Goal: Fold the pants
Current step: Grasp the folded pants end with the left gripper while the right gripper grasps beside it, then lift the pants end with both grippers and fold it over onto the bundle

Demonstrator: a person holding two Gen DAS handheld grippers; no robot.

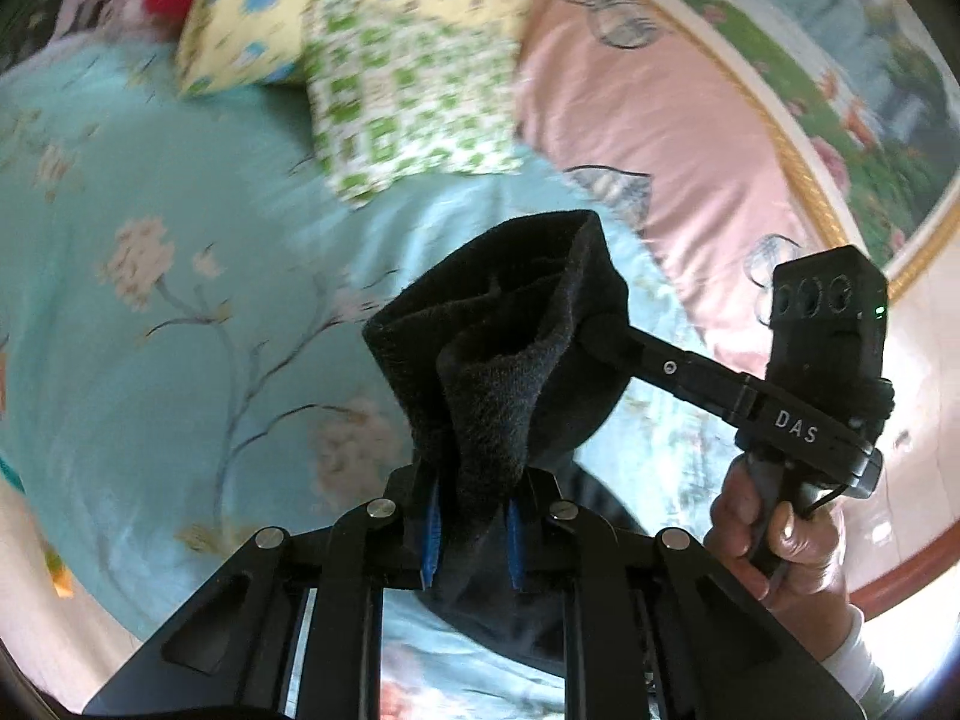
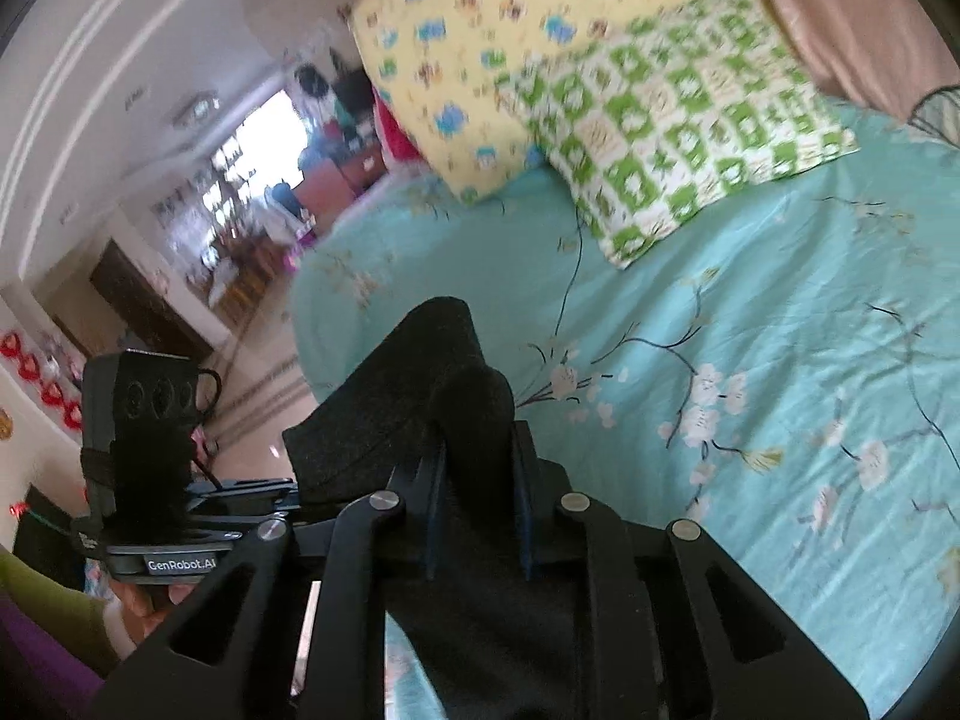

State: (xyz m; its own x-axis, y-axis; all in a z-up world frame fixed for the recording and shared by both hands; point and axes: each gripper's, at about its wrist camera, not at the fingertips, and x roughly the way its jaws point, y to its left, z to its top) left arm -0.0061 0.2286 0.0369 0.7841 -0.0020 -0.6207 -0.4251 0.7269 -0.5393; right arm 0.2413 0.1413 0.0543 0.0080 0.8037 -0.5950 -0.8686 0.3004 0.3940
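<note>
Left tool: the left tool [image 1: 474, 531] is clenched on a bunched edge of the black pants [image 1: 498, 354], which rise in a thick fold just above its blue-padded fingers at lower centre of the left wrist view.
Right tool: the right tool [image 2: 477, 516] is likewise clamped on the dark fabric, at lower centre of the right wrist view; in the left view it reaches in from the right, its tip buried in the same bundle.
Pants: lifted off the bed [image 2: 750, 312], gathered between the two tools, which sit near each other; more fabric hangs down below the fingers. Which part of the garment each tool holds cannot be told.
Why held so: gripping two points of one edge and raising it probably lets the cloth hang and straighten before it is laid flat for a fold.
Bed: teal floral sheet spreads across the middle of both views, a likely surface for laying the pants out.
Pillows: a yellow patterned pillow [image 2: 480, 54] and a green checked pillow [image 2: 678, 120] lie at the top, well apart from the pants.
Stage: seemingly early; no neat fold shows yet.
</note>
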